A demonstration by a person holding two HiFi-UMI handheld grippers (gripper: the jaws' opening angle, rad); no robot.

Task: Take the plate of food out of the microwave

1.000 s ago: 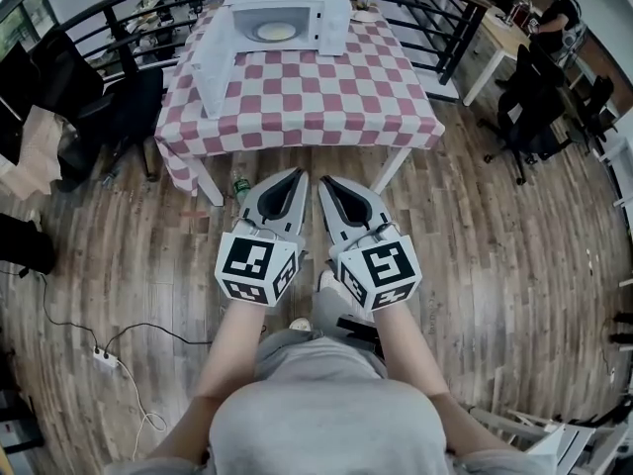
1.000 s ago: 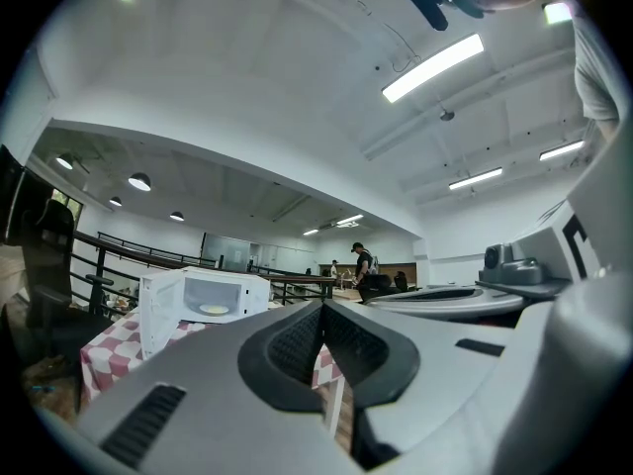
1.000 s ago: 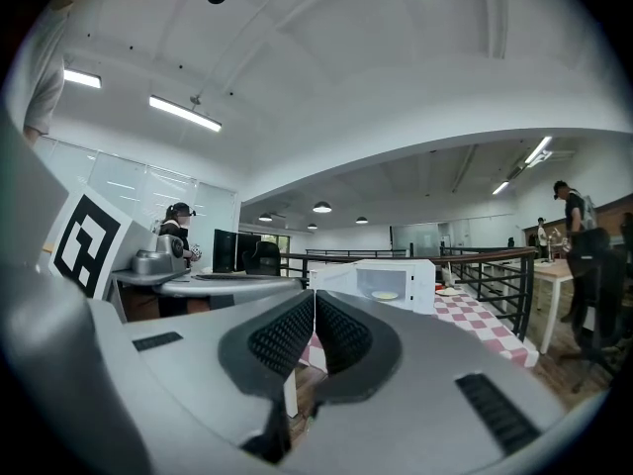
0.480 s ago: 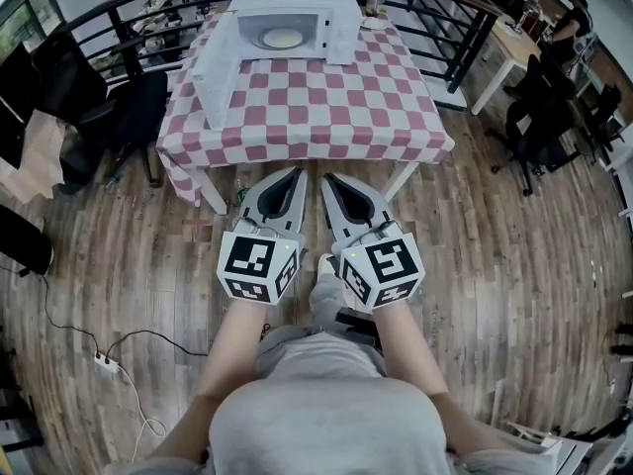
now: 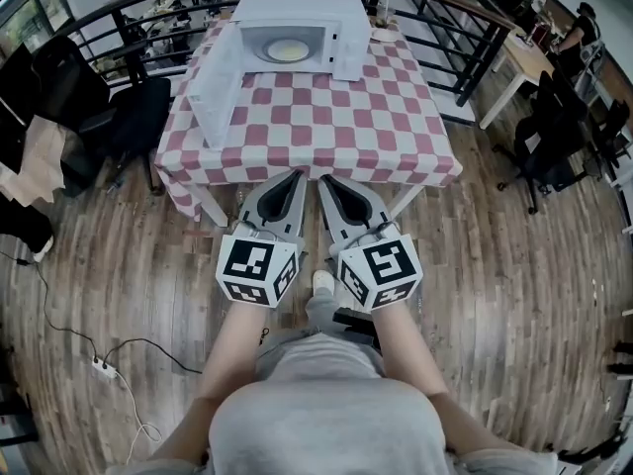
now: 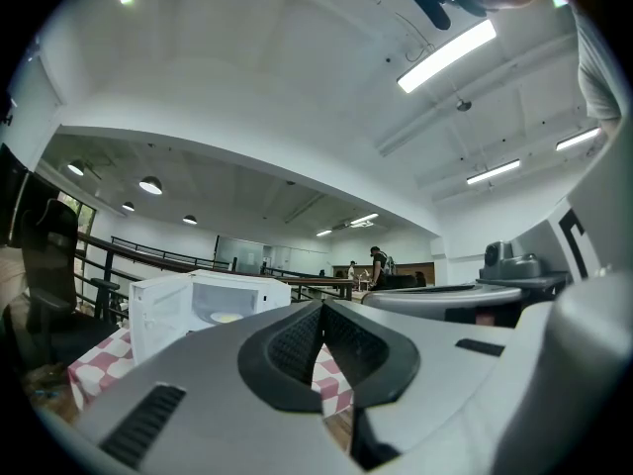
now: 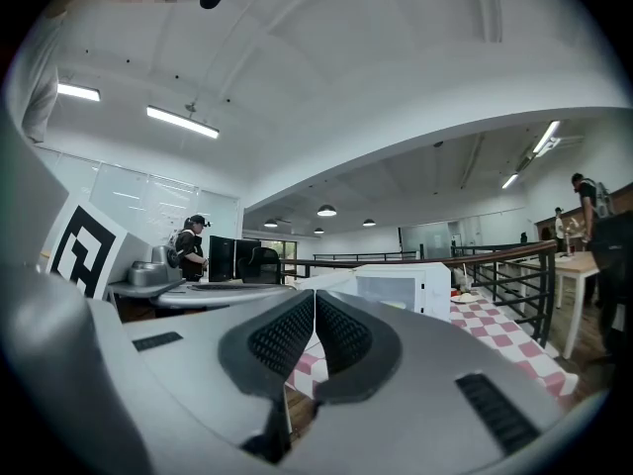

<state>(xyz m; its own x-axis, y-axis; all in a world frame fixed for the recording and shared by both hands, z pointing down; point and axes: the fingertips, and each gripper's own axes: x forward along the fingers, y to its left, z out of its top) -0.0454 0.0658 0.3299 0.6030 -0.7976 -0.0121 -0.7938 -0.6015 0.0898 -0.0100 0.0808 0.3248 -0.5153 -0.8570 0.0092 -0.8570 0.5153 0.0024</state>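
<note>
Little of the task is done. The boxy white microwave (image 5: 297, 8) stands with its white door (image 5: 216, 82) swung wide to the left. The round pale plate of yellowish food (image 5: 288, 51) sits inside, well ahead of both tongs, at the far side of the red-and-white checked table (image 5: 326, 127). The left gripper (image 5: 297, 174) and right gripper (image 5: 324, 180) hang side by side near the table's front edge, each with its jaws pressed together on nothing. Reaching in, gripping and lifting out all remain. The plate lies flat and, being round, has no long axis. The oven's opening faces the tongs.

Ahead of the left tongs (image 5: 299, 175) and right tongs (image 5: 322, 180), bare tablecloth (image 5: 326, 117) runs clear to the microwave (image 5: 297, 8) mouth, with its open door (image 5: 216, 87) jutting ahead-left.
</note>
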